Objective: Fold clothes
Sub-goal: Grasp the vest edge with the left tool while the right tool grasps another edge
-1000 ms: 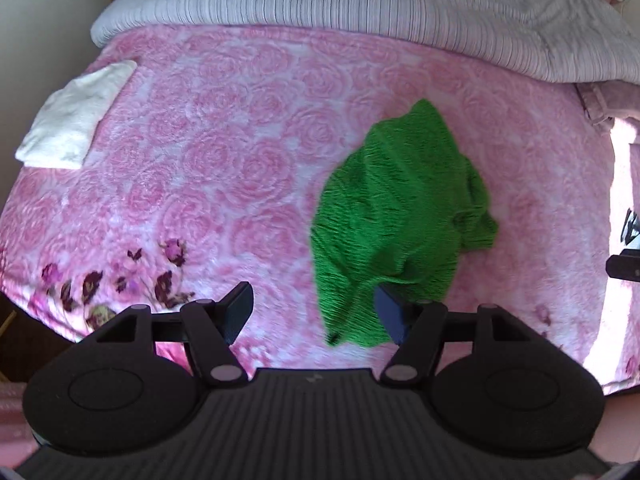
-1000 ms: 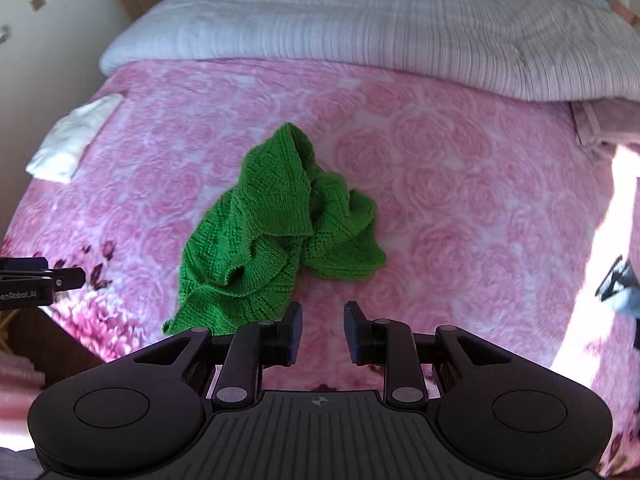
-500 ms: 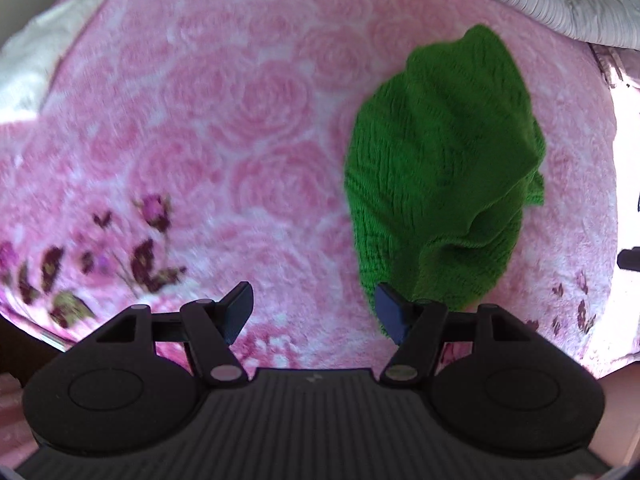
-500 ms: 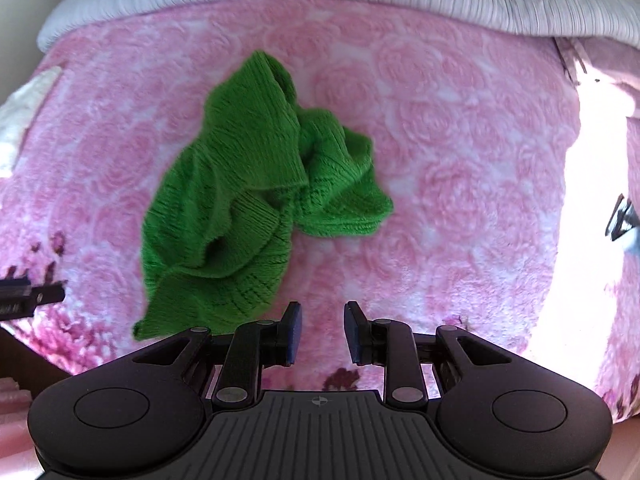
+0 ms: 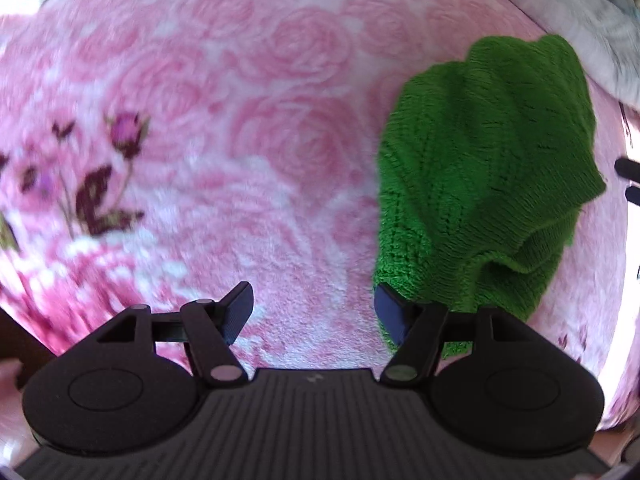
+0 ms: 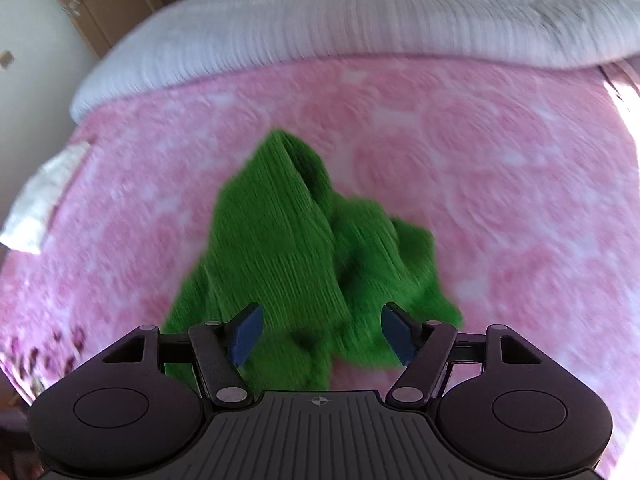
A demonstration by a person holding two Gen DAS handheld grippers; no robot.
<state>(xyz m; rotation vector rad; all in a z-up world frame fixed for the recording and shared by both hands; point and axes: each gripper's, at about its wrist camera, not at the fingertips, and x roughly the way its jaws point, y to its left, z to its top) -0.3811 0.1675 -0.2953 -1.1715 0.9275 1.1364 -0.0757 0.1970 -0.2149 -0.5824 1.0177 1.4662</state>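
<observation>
A crumpled green knitted sweater [image 5: 484, 184] lies in a heap on the pink rose-patterned blanket [image 5: 248, 128]. In the left wrist view it fills the right side, and my left gripper [image 5: 314, 312] hangs open just left of its near edge, the right fingertip touching or overlapping the knit. In the right wrist view the green sweater [image 6: 292, 248] sits dead ahead, blurred by motion. My right gripper [image 6: 322, 334] is open wide above the sweater's near folds, nothing held between its fingers.
A grey-white striped quilt [image 6: 360, 20] is bunched along the far side of the bed. A white folded cloth [image 6: 40, 204] lies at the blanket's left edge. Wooden cupboard doors [image 6: 100, 4] stand beyond the bed's far left corner.
Both grippers have come down closer to the sweater. The right gripper went from nearly shut to wide open and now sits over the garment. The left stayed open.
</observation>
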